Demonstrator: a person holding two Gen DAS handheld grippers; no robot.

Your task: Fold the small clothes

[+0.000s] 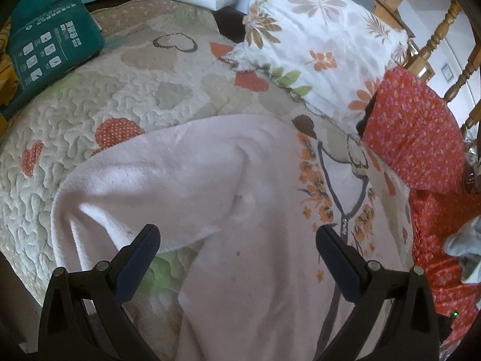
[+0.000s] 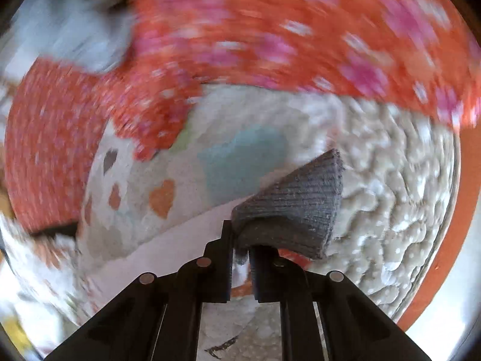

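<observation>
Lying on the quilted bed cover: pale pink garment, between the spread left tongs. Right tongs pinched its grey ribbed cuff above the cover.

Home bedroom, quilted bedspread w/ hearts, floral pillow, wooden chairs

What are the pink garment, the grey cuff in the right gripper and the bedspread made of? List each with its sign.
Pink garment: probably soft fleece or brushed cotton; matte, fuzzy nap, rounded folds.
Grey cuff: ribbed knit, likely cotton or a blend; fine parallel ribs show where the right gripper pinches it.
Bedspread: quilted, padded fabric; puffy meandering stitch lines, printed hearts.
</observation>
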